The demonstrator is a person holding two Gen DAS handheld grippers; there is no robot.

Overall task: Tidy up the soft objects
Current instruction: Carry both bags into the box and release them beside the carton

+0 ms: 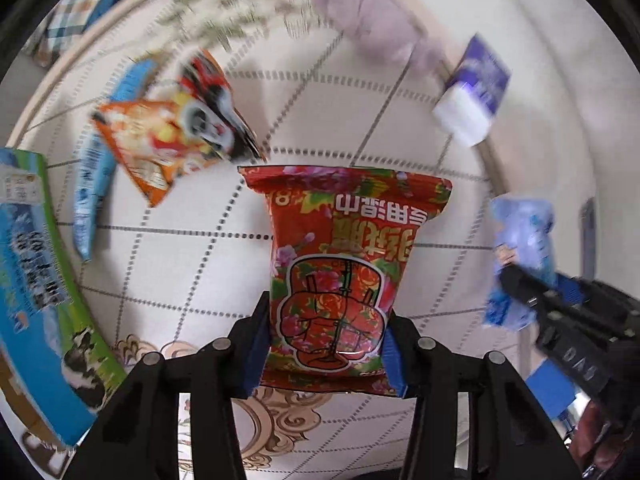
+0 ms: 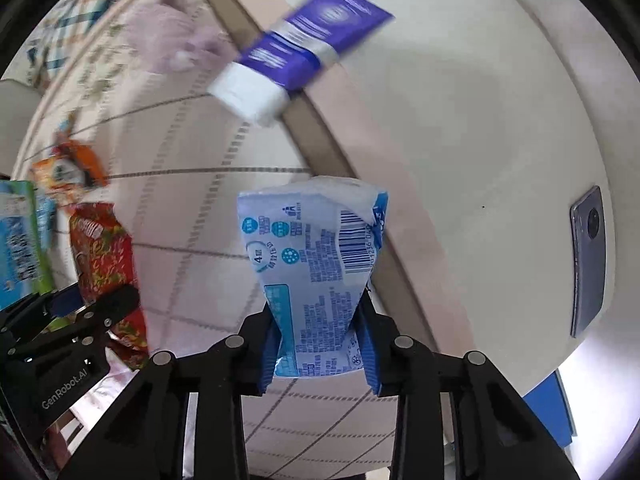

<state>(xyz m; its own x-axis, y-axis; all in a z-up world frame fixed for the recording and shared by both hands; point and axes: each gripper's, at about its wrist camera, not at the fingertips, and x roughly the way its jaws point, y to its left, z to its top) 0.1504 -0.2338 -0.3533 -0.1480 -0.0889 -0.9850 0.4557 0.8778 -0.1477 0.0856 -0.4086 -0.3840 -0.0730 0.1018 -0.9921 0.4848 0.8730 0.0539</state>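
My left gripper [image 1: 326, 344] is shut on a red flowered wet-wipe pack [image 1: 340, 256] and holds it above the quilted cloth. My right gripper [image 2: 320, 344] is shut on a light blue tissue pack [image 2: 316, 256], lifted over the cloth's edge. The right gripper with its blue pack [image 1: 520, 256] shows at the right of the left wrist view. The left gripper with the red pack [image 2: 104, 264] shows at the left of the right wrist view.
An orange snack bag [image 1: 160, 144], a thin blue pack [image 1: 92, 196] and a green-blue milk box [image 1: 36, 280] lie to the left. A purple-and-white tissue pack [image 1: 472, 92] and a lilac plush [image 1: 368, 20] lie at the cloth's far edge. A phone [image 2: 588, 264] lies on the white table [image 2: 480, 120].
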